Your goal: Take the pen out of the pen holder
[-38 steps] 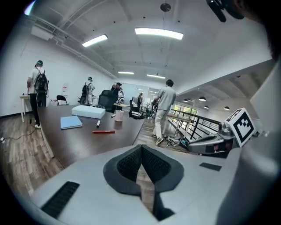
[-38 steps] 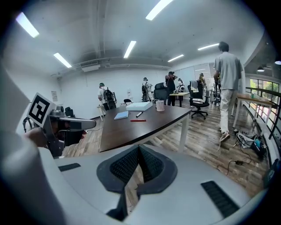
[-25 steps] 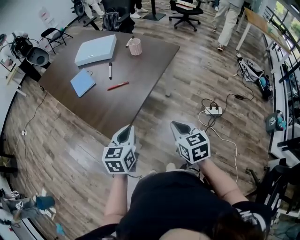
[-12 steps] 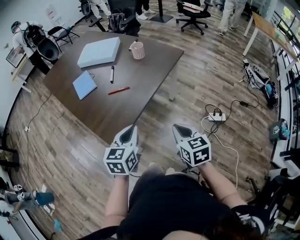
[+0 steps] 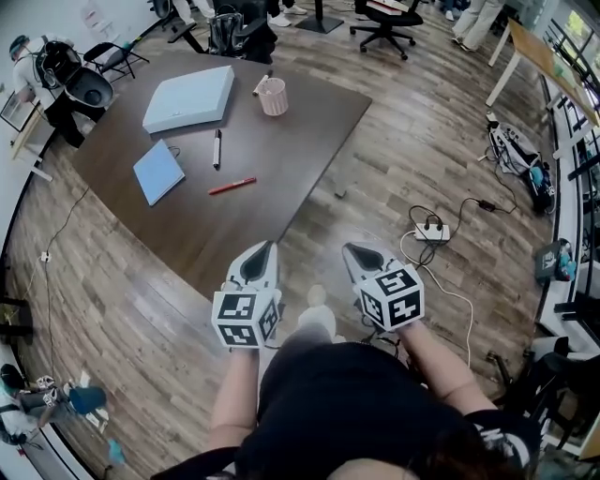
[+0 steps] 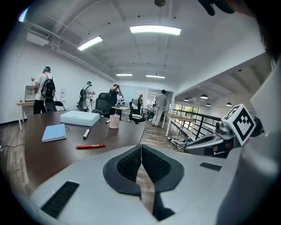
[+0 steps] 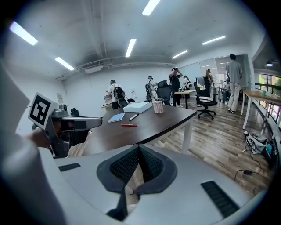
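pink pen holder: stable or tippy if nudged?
The pen holder looks small, so probably light and apt to slide on the smooth table. It stands free, taller than wide, so a sideways pull might tip it.

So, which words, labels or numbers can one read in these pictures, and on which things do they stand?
No text can be read.
White box, blue notebook, pink pen holder: no print shows.
Marker cubes: only black-and-white squares, no letters.
Sheet on the wall: too small to read.
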Demonstrator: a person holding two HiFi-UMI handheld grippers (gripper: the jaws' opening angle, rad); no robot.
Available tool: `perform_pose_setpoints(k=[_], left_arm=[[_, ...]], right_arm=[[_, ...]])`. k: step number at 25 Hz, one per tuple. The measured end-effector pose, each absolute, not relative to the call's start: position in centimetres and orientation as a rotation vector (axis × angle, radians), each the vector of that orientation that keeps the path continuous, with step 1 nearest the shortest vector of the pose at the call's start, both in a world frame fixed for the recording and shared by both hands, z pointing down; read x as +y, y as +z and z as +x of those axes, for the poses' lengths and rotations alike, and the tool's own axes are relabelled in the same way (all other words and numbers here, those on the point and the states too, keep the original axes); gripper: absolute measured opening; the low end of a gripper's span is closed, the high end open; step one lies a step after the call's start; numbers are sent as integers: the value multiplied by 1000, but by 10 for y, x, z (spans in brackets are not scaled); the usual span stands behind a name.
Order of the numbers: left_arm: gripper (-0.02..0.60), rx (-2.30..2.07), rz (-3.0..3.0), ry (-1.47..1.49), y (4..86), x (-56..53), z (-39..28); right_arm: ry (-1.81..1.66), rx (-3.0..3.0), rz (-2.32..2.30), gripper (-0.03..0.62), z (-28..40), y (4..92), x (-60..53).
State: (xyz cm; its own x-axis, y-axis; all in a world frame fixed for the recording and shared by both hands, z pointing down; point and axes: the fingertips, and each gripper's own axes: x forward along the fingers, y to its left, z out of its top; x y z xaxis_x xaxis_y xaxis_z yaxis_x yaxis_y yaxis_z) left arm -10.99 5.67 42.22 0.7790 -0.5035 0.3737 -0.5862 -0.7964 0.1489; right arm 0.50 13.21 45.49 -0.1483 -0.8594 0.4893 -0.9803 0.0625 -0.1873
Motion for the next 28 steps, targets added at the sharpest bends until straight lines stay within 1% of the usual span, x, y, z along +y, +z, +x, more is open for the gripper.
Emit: perform_pose_setpoints(k=[12,13,16,28], left_arm=[[29,-761,2772,392,404,-26,-57],[33,-764,2773,391,405,-32,-55],[76,-771,2769,390,407,-52,-54],[122,-818,2882,480,410,-117,-45]], right_arm=[[702,-2074,1849,17,35,449,43],[704,-2072,1848,17,36,450,38],[713,-2066,1839,17,39,452,21],[723,-2036,1802,17,45,459,-39]])
